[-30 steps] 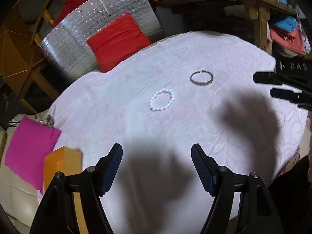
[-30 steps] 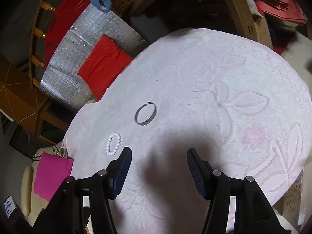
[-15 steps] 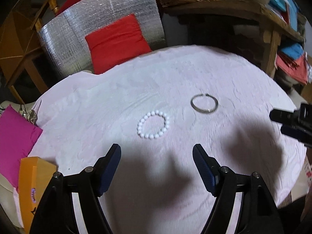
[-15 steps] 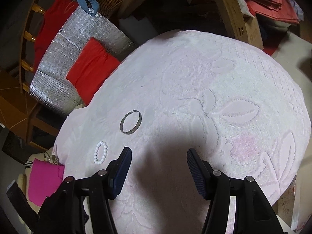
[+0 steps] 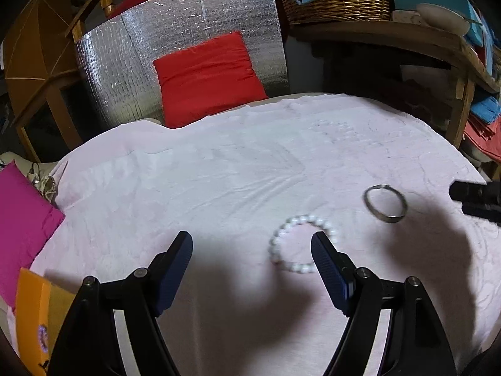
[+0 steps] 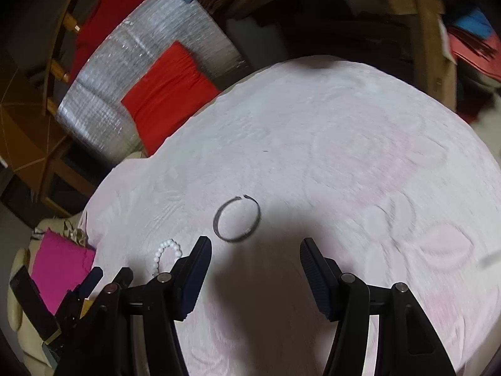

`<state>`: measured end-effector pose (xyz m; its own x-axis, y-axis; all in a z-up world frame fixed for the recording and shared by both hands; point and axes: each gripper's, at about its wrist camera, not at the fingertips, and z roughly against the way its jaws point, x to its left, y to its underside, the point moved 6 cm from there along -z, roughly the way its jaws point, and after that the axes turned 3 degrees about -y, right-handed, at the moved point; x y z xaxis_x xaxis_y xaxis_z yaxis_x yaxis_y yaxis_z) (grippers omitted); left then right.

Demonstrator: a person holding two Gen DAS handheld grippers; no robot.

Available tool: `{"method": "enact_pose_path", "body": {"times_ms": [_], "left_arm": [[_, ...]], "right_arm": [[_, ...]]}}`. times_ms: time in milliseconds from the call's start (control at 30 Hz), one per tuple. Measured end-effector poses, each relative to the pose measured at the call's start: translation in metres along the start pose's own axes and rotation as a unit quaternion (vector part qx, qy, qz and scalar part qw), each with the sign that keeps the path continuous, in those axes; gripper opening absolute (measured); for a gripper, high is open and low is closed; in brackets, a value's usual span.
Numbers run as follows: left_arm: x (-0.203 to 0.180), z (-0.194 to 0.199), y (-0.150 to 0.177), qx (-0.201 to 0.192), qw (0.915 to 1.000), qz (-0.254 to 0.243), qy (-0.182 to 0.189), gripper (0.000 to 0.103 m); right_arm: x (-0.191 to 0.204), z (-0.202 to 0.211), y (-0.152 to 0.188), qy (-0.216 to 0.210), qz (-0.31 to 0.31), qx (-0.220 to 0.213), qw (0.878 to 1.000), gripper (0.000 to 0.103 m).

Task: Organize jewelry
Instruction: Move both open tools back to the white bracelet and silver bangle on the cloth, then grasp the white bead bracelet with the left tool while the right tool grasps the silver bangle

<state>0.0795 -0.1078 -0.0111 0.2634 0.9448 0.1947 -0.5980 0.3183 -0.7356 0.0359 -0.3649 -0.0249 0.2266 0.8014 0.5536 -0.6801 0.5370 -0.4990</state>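
Bead bracelet [image 5: 300, 244] lies just left of bangle [image 5: 385, 203] on cloth [image 5: 219, 172].

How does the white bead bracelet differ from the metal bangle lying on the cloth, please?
The white bead bracelet is a closed loop of round white beads; the metal bangle is a thin dark band with a small gap in its ring. The bracelet lies right at the open left gripper, one finger overlapping it in the view; the bangle lies ahead of the open right gripper. Both lie flat, apart, on the pale cloth.

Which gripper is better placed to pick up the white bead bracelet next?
Left. The white bead bracelet lies beside the open left gripper; the right gripper faces the metal bangle.
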Motion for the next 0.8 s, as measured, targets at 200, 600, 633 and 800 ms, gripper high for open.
{"method": "enact_pose_path", "body": {"times_ms": [200,600,633,800], "left_arm": [[0.011,-0.021,0.002,0.029,0.9953,0.041,0.083,0.079],[-0.018,-0.038,0.017,0.058,0.9879,0.022,0.142,0.079],[-0.016,-0.040,0.018,0.063,0.9862,0.031,0.150,0.079],[-0.011,-0.046,0.021,0.074,0.9800,0.067,0.172,0.079]], "right_arm": [[0.007,-0.032,-0.015,0.007,0.015,0.022,1.000,0.062],[0.026,-0.075,-0.012,0.035,0.064,0.060,0.996,0.071],[0.026,-0.076,-0.011,0.037,0.067,0.062,0.995,0.071],[0.024,-0.085,-0.008,0.049,0.097,0.072,0.991,0.072]]}}
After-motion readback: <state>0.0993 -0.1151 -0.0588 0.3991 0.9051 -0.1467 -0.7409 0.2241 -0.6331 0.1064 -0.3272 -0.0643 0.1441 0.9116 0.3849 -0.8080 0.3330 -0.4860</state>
